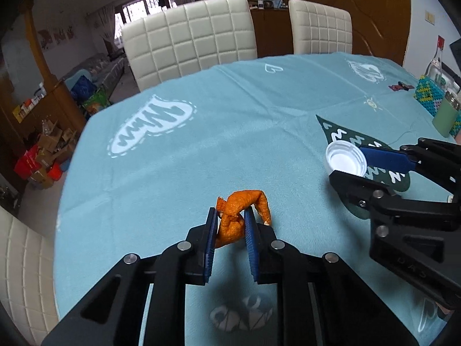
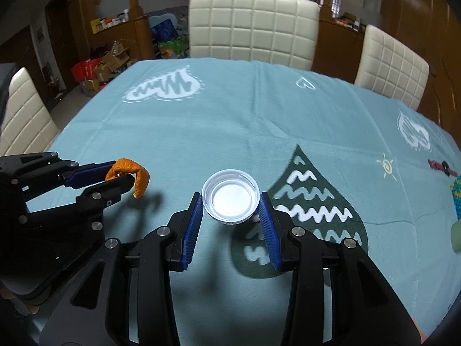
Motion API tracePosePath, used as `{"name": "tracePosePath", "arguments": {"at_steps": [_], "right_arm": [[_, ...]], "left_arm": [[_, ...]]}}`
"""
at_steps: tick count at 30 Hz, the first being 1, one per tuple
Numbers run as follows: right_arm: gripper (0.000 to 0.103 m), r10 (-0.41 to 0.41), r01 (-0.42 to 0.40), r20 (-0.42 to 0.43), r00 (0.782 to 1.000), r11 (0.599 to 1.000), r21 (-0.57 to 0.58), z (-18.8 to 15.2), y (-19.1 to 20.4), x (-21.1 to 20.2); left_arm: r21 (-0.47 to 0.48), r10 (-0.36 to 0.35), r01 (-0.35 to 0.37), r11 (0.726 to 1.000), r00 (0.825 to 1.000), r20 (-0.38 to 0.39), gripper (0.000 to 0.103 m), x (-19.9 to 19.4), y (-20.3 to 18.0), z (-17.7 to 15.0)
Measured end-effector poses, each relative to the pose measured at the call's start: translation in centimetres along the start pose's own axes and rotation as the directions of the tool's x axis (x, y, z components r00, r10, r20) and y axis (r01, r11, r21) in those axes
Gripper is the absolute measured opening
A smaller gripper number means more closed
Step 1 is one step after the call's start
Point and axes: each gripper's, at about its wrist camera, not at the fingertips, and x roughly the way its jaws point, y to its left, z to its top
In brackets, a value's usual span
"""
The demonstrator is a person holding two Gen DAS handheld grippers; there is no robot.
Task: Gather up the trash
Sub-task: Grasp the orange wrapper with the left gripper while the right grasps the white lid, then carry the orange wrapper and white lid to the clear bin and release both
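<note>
Trash: orange peel (image 1: 234,219) and white cap (image 2: 230,199), both lifted above the blue tablecloth (image 1: 173,173), shadows showing beneath.
Left claw (image 1: 230,222): I had it clamped on the peel; one curl hung free past the pads.
Right claw (image 2: 230,204): I had it pinched across the cap's rim, open side up.
Bin: not visible in either view.
Carry: I judged steady squeeze best, cap level, slow moves so the peel's loose curl didn't snag.

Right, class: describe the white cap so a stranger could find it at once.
Start at the blue tablecloth and find its dark green teardrop print. At its left edge, the right tongs grip the white cap, open side up; the only round white object there.
</note>
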Motion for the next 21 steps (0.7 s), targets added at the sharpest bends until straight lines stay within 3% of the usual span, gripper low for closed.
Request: {"name": "tracePosePath", "arguments": {"at_steps": [9,13,21], "right_arm": [[0.042,0.061,-0.053,0.066,0.996,0.991,-0.121,0.3,6.6,-4.0],[0.042,0.100,-0.083,0.083,0.992,0.978,-0.189,0.3,10.5,-5.3],[0.042,0.190,-0.145,0.107,0.976,0.932,-0.332,-0.2,18.6,-7.9]], "left_arm": [[-0.052,0.097,-0.094,0.994,0.993,0.067,0.019,-6.2,3.8,-2.9],[-0.078,0.177,-0.170,0.982,0.979,0.100,0.019,-9.0,5.9,-4.9],[-0.168,0.274,-0.253,0.953,0.955,0.115,0.019,-12.8,10.5,-8.8]]}}
